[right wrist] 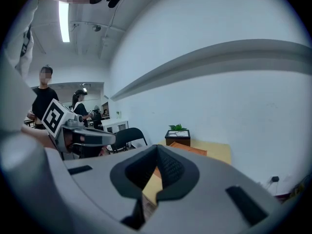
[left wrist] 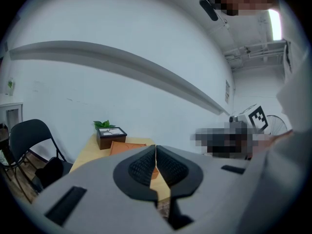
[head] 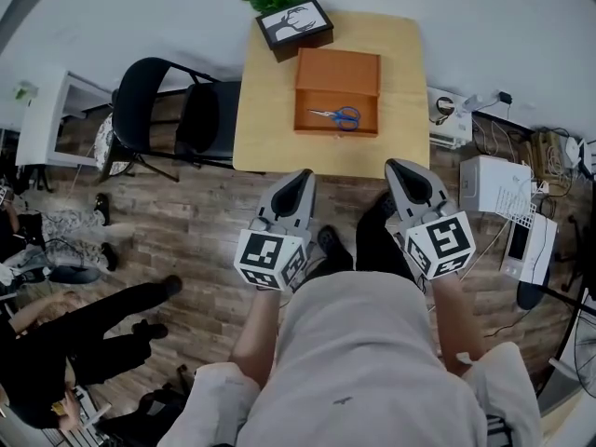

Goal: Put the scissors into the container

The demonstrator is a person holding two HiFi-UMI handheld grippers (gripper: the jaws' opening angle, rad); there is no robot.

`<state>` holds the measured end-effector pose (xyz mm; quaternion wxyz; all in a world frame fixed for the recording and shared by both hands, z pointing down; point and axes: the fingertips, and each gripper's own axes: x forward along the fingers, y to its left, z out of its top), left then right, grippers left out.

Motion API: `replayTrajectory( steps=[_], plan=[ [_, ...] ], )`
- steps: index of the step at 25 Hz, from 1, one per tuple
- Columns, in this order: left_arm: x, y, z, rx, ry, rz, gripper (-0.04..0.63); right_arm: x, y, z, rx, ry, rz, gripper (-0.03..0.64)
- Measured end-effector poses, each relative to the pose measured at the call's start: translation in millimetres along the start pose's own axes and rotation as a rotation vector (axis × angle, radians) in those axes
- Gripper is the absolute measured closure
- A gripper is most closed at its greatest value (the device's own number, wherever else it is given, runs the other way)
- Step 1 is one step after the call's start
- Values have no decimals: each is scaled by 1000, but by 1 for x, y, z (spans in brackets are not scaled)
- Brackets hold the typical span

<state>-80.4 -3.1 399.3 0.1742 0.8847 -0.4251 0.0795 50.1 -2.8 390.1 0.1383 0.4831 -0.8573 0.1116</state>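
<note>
Scissors already in the container, both grippers empty and held back at the person's waist.

In the head view the blue-handled scissors point(head: 337, 115) lie flat in the open orange container point(head: 365, 102) on the wooden table point(head: 265, 133), at 12 o'clock from the person, with the handles pointing toward 3 o'clock. The left gripper point(head: 302, 179) and the right gripper point(head: 401, 169) hang over the floor at the table's 6 o'clock side, well apart from the container. Each gripper view shows its ribbed pads pressed together with nothing between them. A dark box bearing a picture point(head: 294, 24) sits at the table's 11 o'clock corner, and a black chair point(head: 163, 110) stands at 9 o'clock.
</note>
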Motion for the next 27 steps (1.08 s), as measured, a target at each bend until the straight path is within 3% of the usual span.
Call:
replayTrajectory(
  steps=[27],
  plan=[
    [-11,-5,3,2,-12,16,589,-5,11,11,-11,-48,38,618]
  ],
)
